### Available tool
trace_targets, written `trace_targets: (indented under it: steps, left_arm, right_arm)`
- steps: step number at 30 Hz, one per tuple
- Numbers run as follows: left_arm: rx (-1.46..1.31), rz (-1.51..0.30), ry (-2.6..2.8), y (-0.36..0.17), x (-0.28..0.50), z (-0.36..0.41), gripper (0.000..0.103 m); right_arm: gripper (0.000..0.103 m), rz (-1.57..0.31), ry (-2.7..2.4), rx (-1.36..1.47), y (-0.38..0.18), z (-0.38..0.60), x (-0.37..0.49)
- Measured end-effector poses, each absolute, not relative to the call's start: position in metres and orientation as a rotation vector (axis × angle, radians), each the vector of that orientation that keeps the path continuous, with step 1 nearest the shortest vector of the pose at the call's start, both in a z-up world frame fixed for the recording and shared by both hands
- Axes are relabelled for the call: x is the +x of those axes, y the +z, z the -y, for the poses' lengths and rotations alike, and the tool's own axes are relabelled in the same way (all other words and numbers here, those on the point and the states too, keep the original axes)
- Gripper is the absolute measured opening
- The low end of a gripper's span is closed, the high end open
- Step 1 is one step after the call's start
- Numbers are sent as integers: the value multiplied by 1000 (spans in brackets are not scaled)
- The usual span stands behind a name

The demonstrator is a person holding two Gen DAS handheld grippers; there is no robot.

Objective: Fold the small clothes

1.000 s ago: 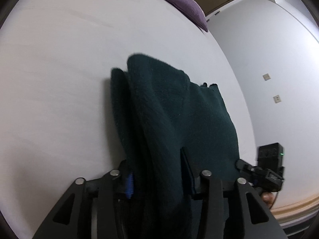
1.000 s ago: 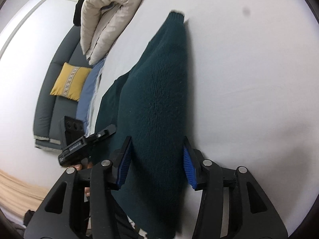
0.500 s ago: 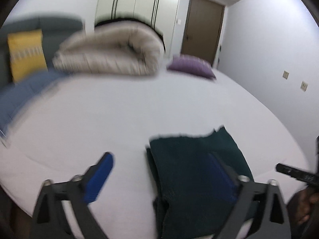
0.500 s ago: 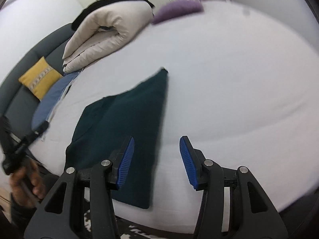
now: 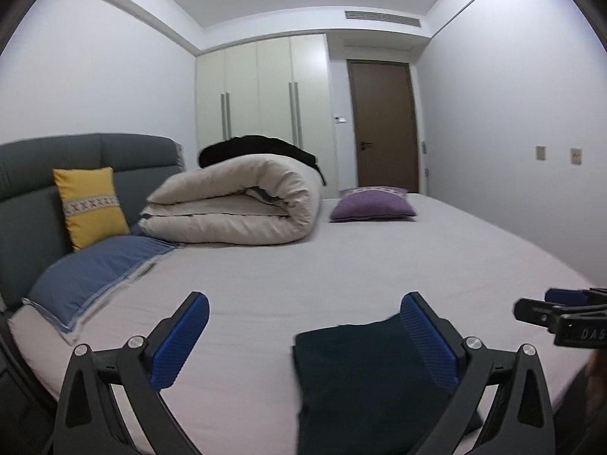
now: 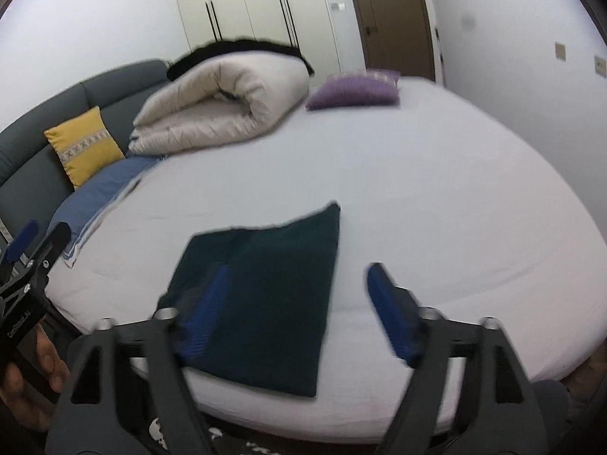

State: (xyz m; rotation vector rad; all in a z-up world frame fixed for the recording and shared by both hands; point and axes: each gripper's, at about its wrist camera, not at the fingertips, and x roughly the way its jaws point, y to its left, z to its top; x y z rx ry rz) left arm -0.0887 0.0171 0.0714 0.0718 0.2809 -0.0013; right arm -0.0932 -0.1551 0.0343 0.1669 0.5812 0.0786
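My left gripper (image 5: 303, 335) gapes wide, empty. My right gripper (image 6: 297, 303) has just been opening, nothing between its jaws. The folded dark green sweater (image 6: 265, 299) lies flat on the bed (image 6: 436, 189), lower centre of frame.

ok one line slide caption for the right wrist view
Right gripper, open, above a folded dark green sweater on the white bed.

The left gripper (image 5: 303, 335) has just been opening; its blue-padded fingers (image 5: 182, 339) stand wide with nothing between them. The folded dark green knitted garment (image 5: 364, 379) lies flat on the white bed (image 5: 341, 265) at its near edge, partly behind the right-hand finger.
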Motion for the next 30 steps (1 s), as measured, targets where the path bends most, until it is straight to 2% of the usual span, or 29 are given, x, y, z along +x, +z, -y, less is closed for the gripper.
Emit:
trace_targets:
  steps: [2, 4, 6, 8, 16, 21, 24, 30]
  left_arm:
    - [79, -294, -11, 76, -89, -16, 103]
    - [109, -276, 11, 78, -94, -13, 103]
    - [159, -228, 67, 75, -100, -9, 103]
    - [193, -253, 70, 72, -98, -5, 103]
    - [144, -543, 94, 41, -64, -11, 103]
    - [67, -736, 42, 10, -42, -24, 103]
    - [6, -801, 17, -6, -38, -31, 103]
    - [2, -850, 29, -25, -38, -35, 103]
  right_arm:
    - [96, -533, 56, 138, 44, 149, -102]
    - [101, -482, 23, 91, 53, 142, -110]
    - [101, -448, 4, 53, 59, 136, -117]
    - [101, -446, 7, 42, 60, 134, -118]
    - [101, -540, -12, 68, 48, 135, -107]
    - [101, -668, -38, 113, 25, 143, -89]
    - [101, -745, -42, 142, 8, 146, -79]
    - [101, -781, -39, 125, -16, 137, -70]
